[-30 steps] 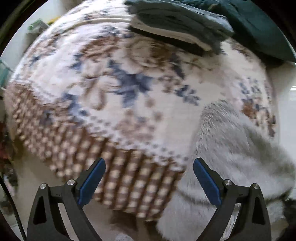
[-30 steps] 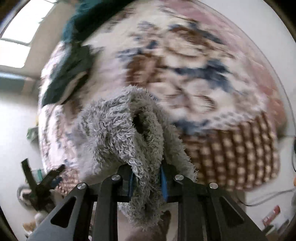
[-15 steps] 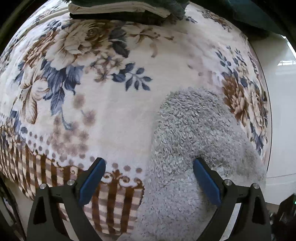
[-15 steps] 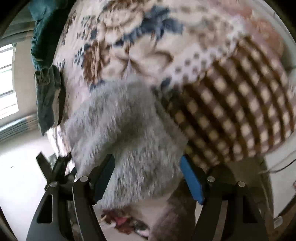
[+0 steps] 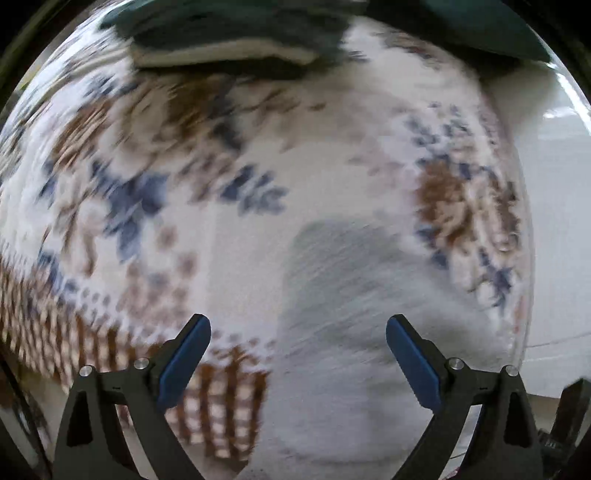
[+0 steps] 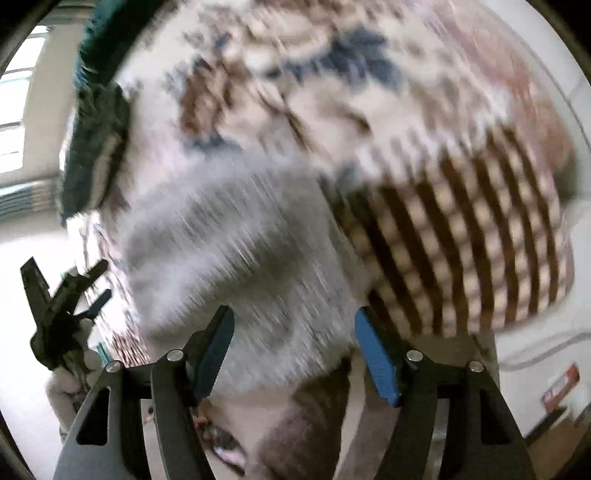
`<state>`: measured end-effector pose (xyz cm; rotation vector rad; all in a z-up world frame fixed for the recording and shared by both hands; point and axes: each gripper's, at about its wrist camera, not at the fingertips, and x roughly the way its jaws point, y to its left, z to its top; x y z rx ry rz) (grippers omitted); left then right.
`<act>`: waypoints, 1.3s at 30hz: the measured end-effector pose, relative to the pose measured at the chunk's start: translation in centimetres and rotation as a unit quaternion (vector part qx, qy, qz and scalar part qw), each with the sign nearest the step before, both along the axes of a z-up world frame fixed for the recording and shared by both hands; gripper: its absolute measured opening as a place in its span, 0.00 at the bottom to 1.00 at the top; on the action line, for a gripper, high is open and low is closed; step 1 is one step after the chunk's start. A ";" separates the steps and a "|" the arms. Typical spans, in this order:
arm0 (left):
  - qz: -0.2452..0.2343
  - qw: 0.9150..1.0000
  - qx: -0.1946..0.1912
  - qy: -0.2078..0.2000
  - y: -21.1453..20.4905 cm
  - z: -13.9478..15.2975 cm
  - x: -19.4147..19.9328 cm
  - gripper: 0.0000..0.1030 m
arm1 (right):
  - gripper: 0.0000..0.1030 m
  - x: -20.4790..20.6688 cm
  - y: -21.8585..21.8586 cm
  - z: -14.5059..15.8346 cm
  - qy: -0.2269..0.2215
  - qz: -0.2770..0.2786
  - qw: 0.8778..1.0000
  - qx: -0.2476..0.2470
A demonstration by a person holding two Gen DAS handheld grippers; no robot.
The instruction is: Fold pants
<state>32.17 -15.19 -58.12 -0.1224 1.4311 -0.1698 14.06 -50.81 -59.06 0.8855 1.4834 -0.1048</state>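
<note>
The grey fuzzy pants [image 5: 351, 332] lie bunched near the edge of the bed, on a floral blanket [image 5: 221, 184]. My left gripper [image 5: 297, 350] hovers above them, open, with only the pants' left part between its blue pads. In the right wrist view the pants [image 6: 240, 240] hang over the blanket's checked border [image 6: 443, 240]. My right gripper [image 6: 295, 343] is open just over their lower end; its jaws are closing and nothing is gripped. The left gripper [image 6: 62, 295] shows at the far left. Both views are blurred by motion.
A stack of folded dark clothes [image 5: 229, 40] sits at the far side of the bed, with a dark green garment [image 5: 461, 22] beside it. Pale floor with a cable [image 6: 535, 350] lies to the right of the bed. A brown blurred shape [image 6: 306, 435] is below the right gripper.
My right gripper let go of the grey pants and opened; they dropped onto the bed edge. The left gripper swept across the blanket over the pants, staying open.
</note>
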 end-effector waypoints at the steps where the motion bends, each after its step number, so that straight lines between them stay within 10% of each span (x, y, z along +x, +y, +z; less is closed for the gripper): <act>1: -0.014 1.000 0.005 -0.002 -1.2 -0.3 0.8 0.95 | 0.68 0.9 -0.5 0.0 -0.007 0.000 1.000 0.002; 5: -0.054 0.997 0.047 0.016 -3.8 -4.0 3.6 0.95 | 0.68 7.1 -1.5 -2.6 -0.027 0.015 0.999 -0.012; 9: -0.054 0.993 0.079 0.063 -3.0 -8.7 4.8 0.96 | 0.68 11.3 -0.4 -6.4 0.064 0.100 0.979 -0.166; 16: -0.026 0.999 0.029 0.038 -1.2 -4.0 2.3 0.96 | 0.68 3.3 -3.1 -0.3 0.015 -0.040 0.997 -0.058; 21: -0.064 0.995 0.046 0.058 -3.1 -5.7 1.6 0.96 | 0.68 -6.3 1.0 -4.5 0.071 -0.141 0.979 0.131; 24: -0.076 0.993 0.055 0.069 -3.9 -7.3 2.2 0.96 | 0.23 -8.2 4.1 -7.6 0.078 -0.152 0.971 0.168; 27: -0.073 0.993 0.059 0.074 -3.5 -8.2 2.9 0.96 | 0.15 -9.7 5.5 -8.8 0.095 -0.153 0.974 0.137; 33: -0.069 0.993 0.052 0.081 -3.9 -8.6 3.8 0.96 | 0.17 -11.1 5.7 -8.7 0.104 -0.126 0.974 0.154; 37: -0.060 0.997 0.021 0.052 -3.4 -4.3 2.7 0.95 | 0.59 -10.0 5.7 -5.6 0.075 -0.108 0.979 0.155; 39: -0.052 0.998 0.015 0.037 -2.5 -2.2 1.1 0.95 | 0.59 -9.5 6.6 -4.2 0.073 -0.087 0.984 0.139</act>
